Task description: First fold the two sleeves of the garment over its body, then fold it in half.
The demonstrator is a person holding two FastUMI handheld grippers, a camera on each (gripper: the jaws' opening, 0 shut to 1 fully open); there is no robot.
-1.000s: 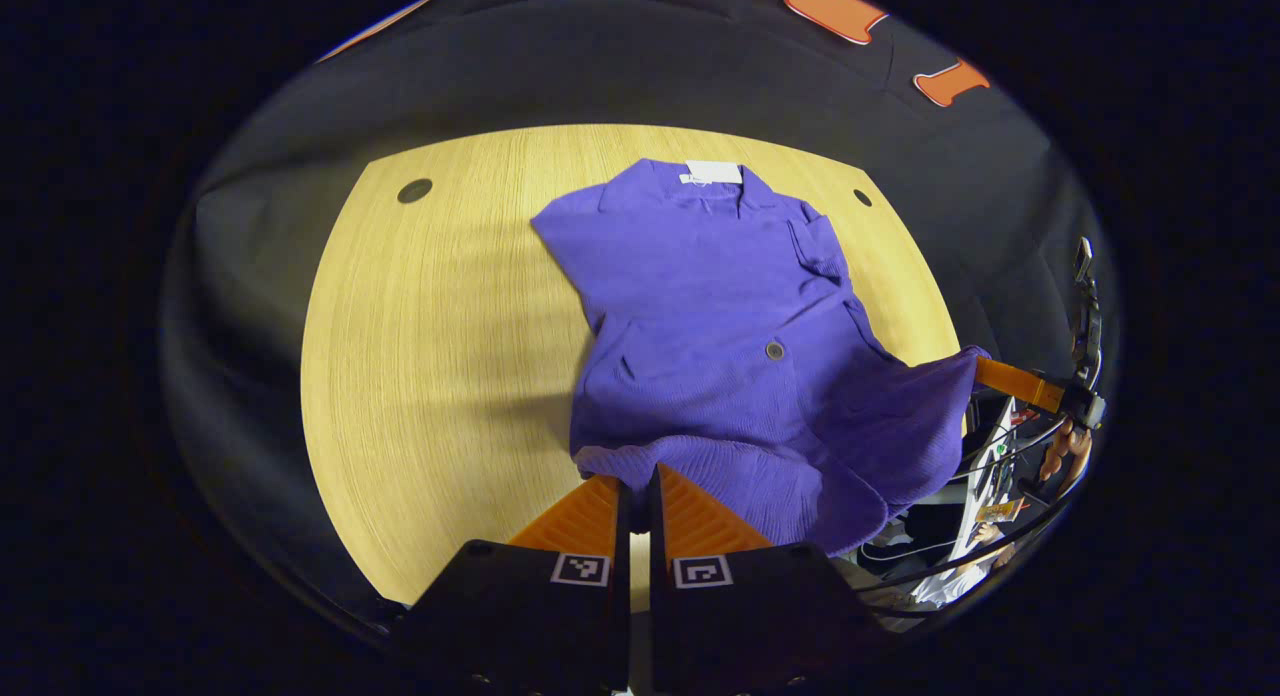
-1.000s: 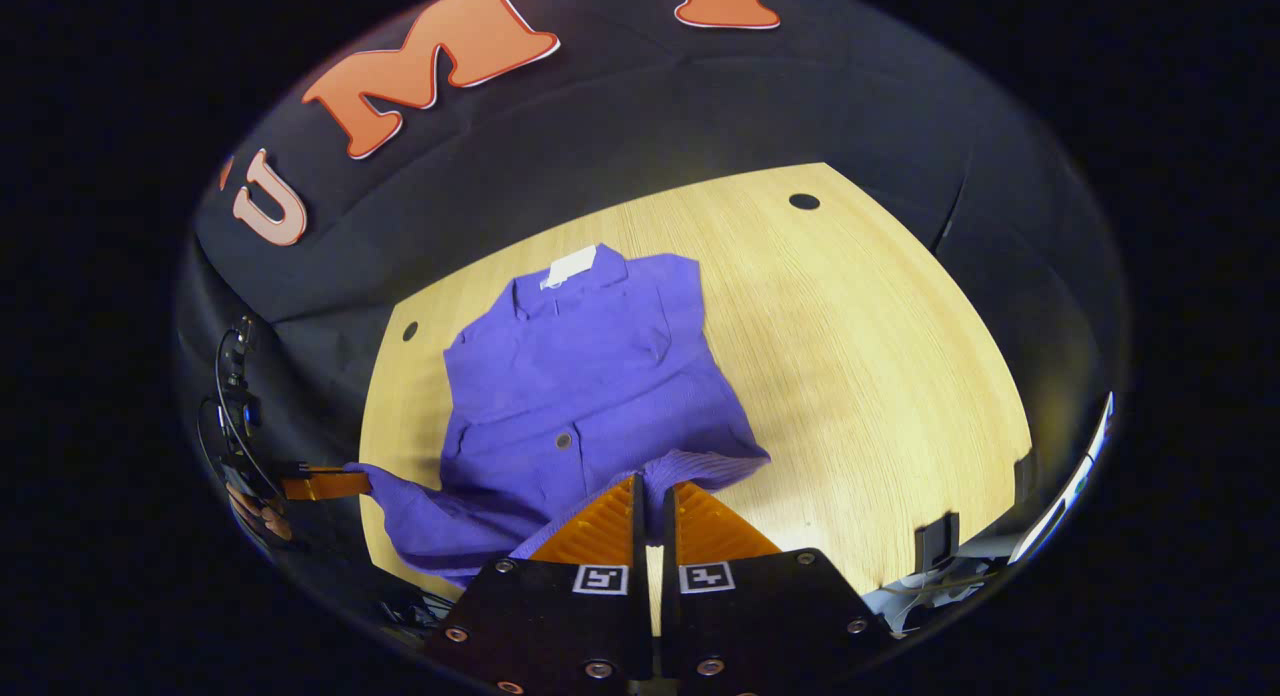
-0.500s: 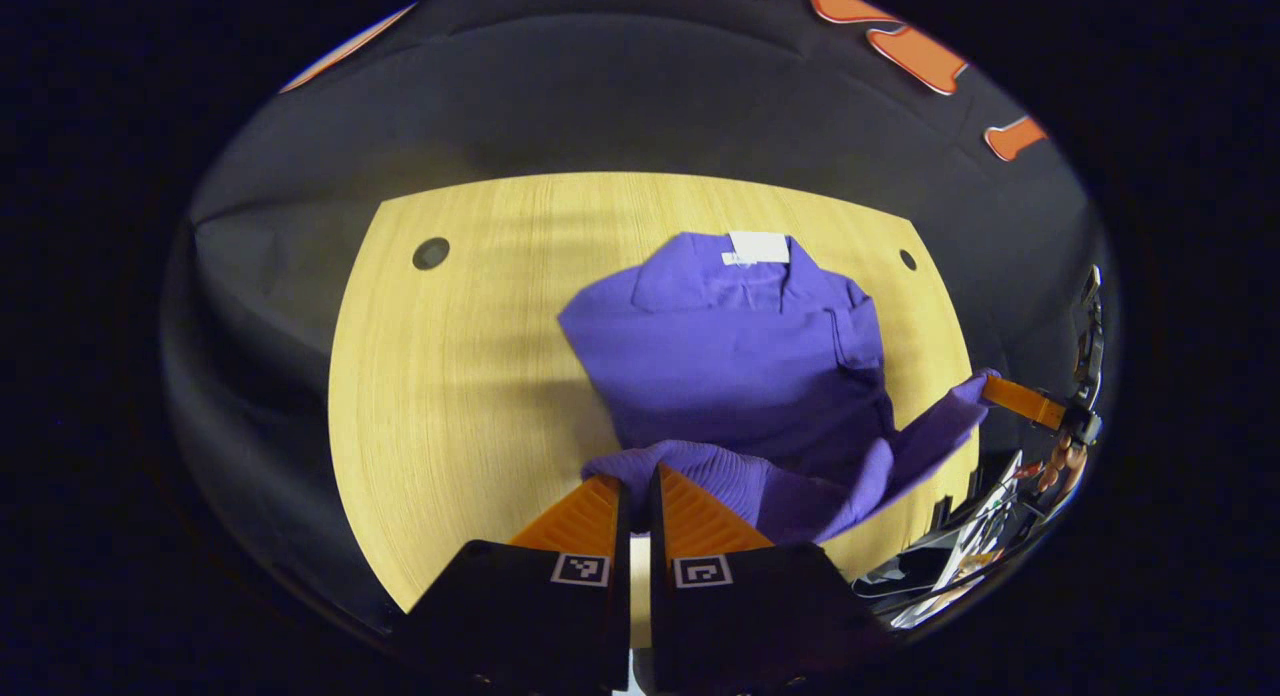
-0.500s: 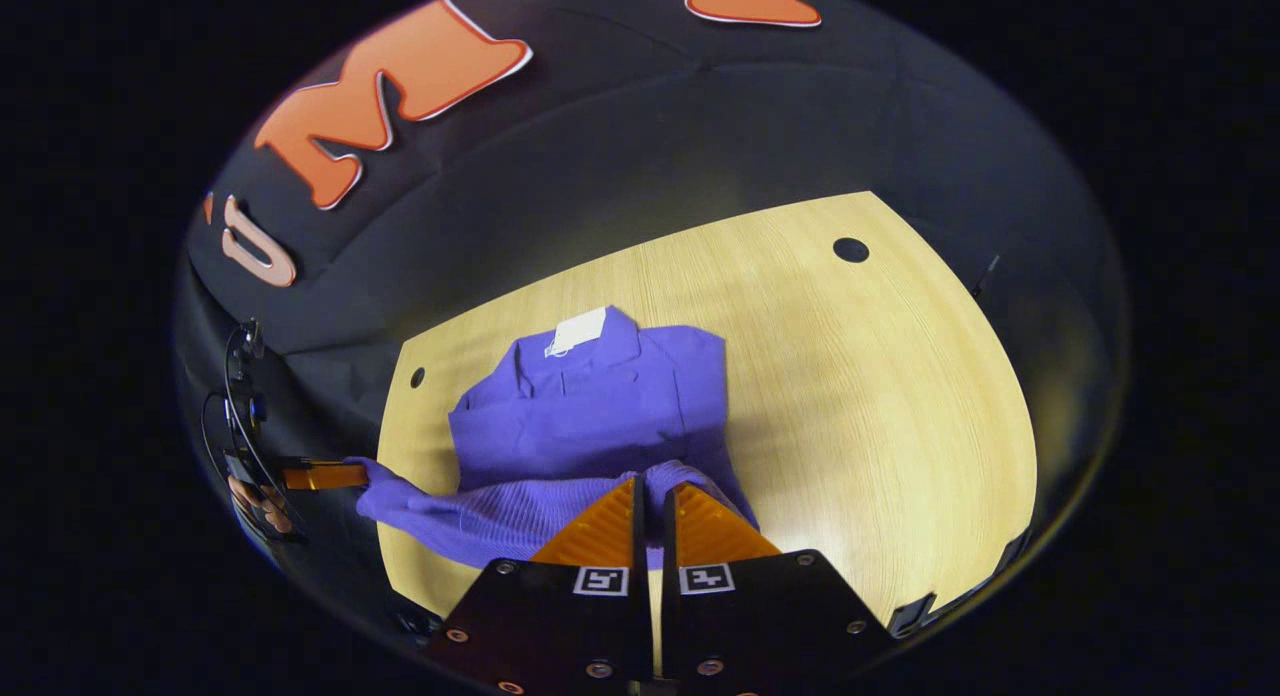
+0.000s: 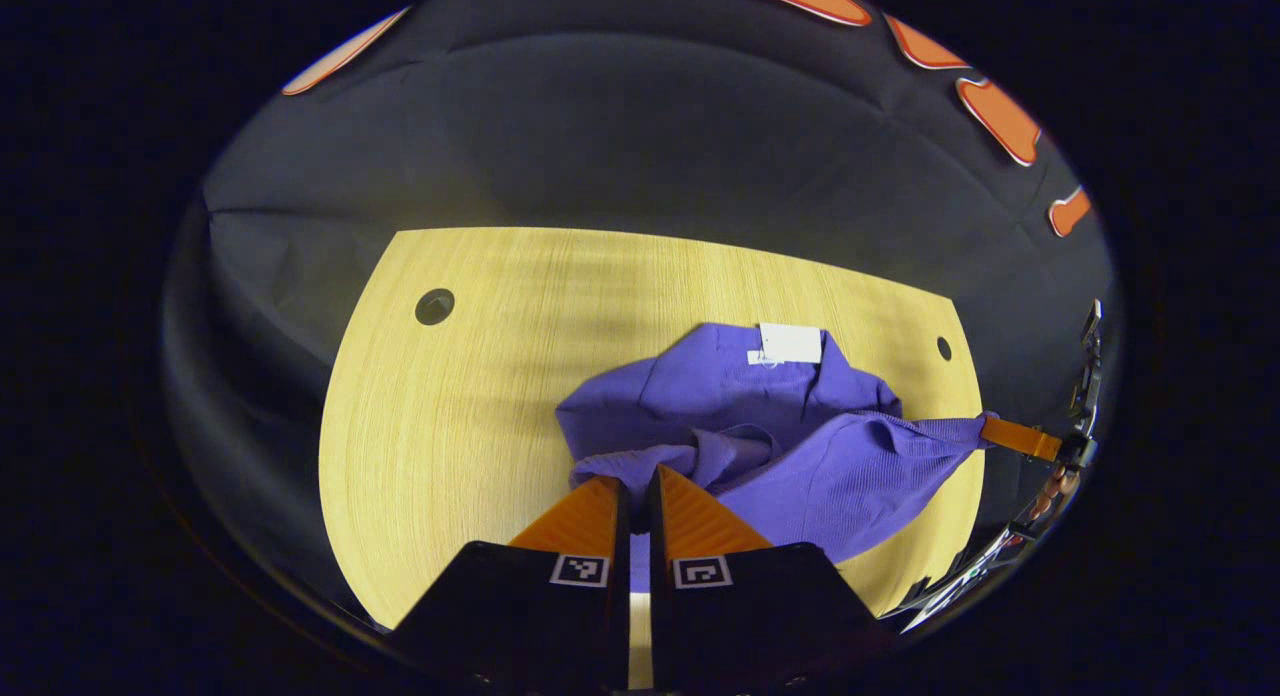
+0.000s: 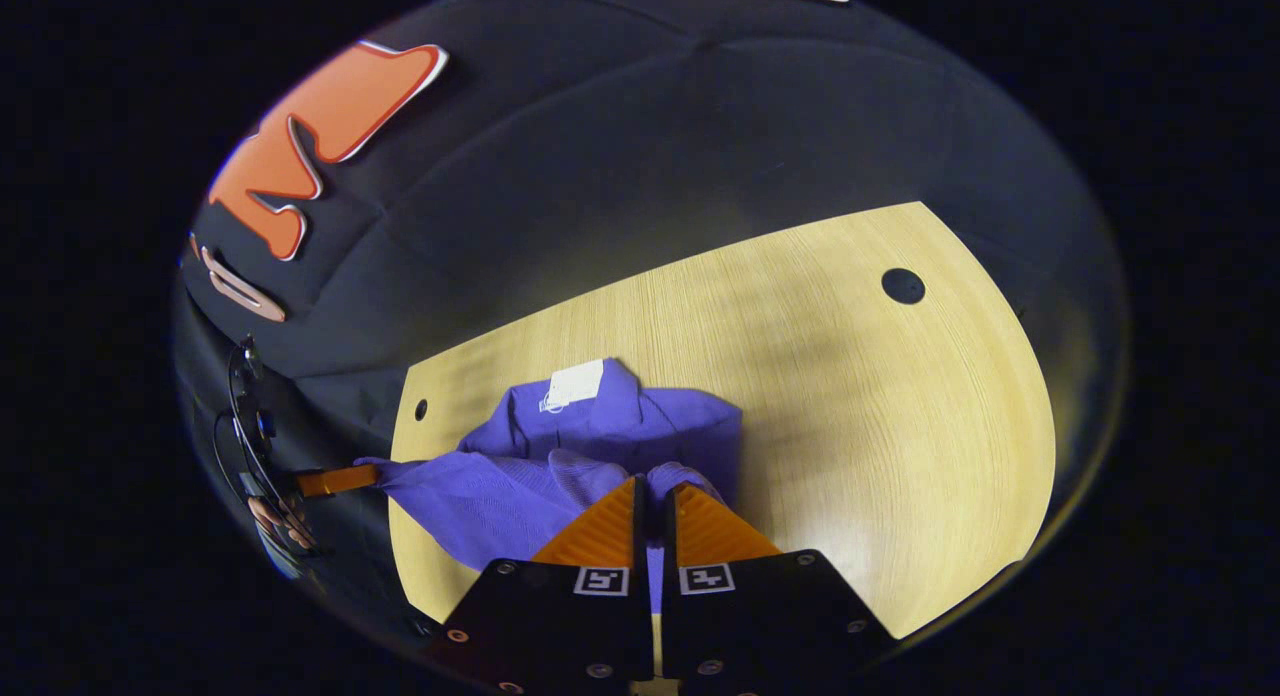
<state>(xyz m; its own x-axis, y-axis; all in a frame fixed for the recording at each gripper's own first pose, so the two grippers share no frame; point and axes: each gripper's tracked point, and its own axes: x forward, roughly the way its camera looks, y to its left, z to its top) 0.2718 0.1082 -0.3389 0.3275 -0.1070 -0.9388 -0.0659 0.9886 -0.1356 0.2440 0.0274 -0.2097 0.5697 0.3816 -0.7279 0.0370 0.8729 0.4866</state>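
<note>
Purple garment [image 5: 800, 456] hem lifted, both jaws clamped, table [image 5: 460, 416] around

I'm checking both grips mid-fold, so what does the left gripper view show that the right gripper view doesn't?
Left gripper view: the left gripper up close, jaws shut on the hem of the purple garment, and the right gripper far off at the right edge, holding another corner. Right gripper view: the right gripper up close, jaws shut on the hem, and the left gripper far off at the left edge. Both: the wooden table, the white tag, the hem raised over the body.
</note>
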